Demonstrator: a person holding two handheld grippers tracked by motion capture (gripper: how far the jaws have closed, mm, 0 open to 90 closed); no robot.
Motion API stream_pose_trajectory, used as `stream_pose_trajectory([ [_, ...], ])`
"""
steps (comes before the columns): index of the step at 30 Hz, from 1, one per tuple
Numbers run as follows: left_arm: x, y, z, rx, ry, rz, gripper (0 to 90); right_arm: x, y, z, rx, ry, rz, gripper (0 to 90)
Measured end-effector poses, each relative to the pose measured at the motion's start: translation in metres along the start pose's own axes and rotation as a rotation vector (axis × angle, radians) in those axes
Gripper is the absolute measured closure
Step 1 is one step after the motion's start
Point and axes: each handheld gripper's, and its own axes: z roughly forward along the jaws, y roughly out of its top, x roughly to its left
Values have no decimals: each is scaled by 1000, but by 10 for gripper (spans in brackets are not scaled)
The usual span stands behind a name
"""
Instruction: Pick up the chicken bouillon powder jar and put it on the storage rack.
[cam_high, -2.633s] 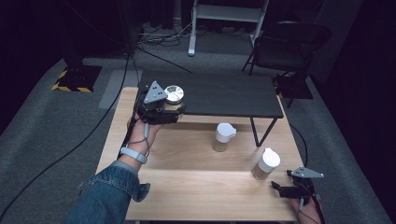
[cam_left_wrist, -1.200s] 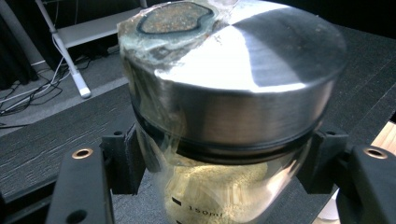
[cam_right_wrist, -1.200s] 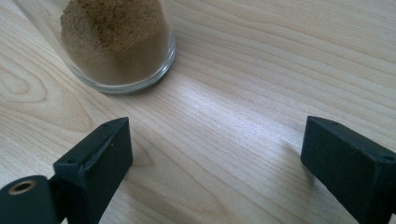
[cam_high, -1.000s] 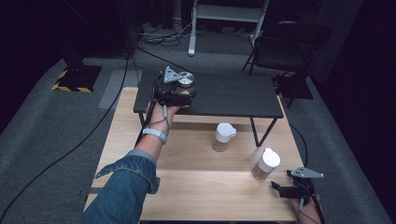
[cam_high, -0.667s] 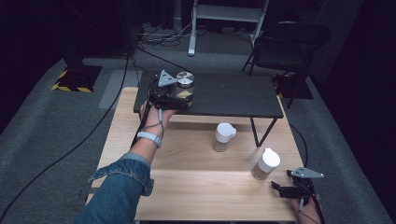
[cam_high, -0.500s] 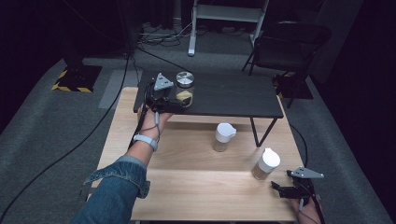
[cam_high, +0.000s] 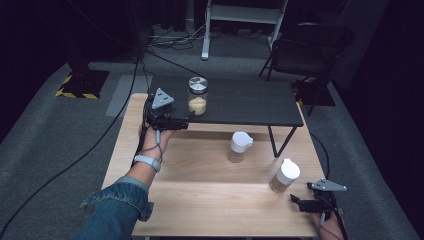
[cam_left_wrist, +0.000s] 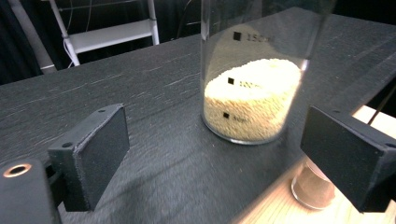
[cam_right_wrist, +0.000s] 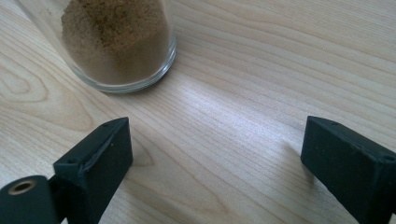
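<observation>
Nearest the person, the right tool (cam_high: 306, 202) rests on the wooden tabletop (cam_high: 210, 200) at its near right corner, jaws spread wide with nothing between them. Just beyond it stands a white-capped jar of brown powder (cam_high: 284, 176); the right gripper view shows its glass base (cam_right_wrist: 116, 42) just ahead and left of the open jaws, not touching them.

Farther in, near the middle of the tabletop, a second white-capped jar (cam_high: 239, 146) stands beside the leg of the raised black shelf (cam_high: 250, 102).

Farthest out, the left tool (cam_high: 182, 120) hovers at the shelf's near edge. Its jaws are wide apart and empty — a moment ago they were closed around the metal-lidded jar of pale grains (cam_high: 197, 96), carrying it up onto the shelf. That jar now stands upright on the dark surface, free of the pads and just ahead of them in the left gripper view (cam_left_wrist: 254, 93). The release looks finished, so 1 jar seems placed and 2 remain below; the left hand is likely free to draw back for the next.
</observation>
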Motion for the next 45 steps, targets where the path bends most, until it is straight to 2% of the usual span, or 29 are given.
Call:
stream_pose_trajectory([
  [11,-3,-20,-31,-18,0,18,81,0,0,0,0,1,0,90],
  [20,-13,-43,-53,-33,-16,34,83,0,0,0,0,1,0,90],
  [28,-17,-68,-62,-12,-36,21,84,0,0,0,0,1,0,90],
  [39,-17,-99,-65,26,-21,-23,87,0,0,0,0,1,0,90],
  [45,-19,-112,-65,55,-13,-24,94,0,0,0,0,1,0,90],
])
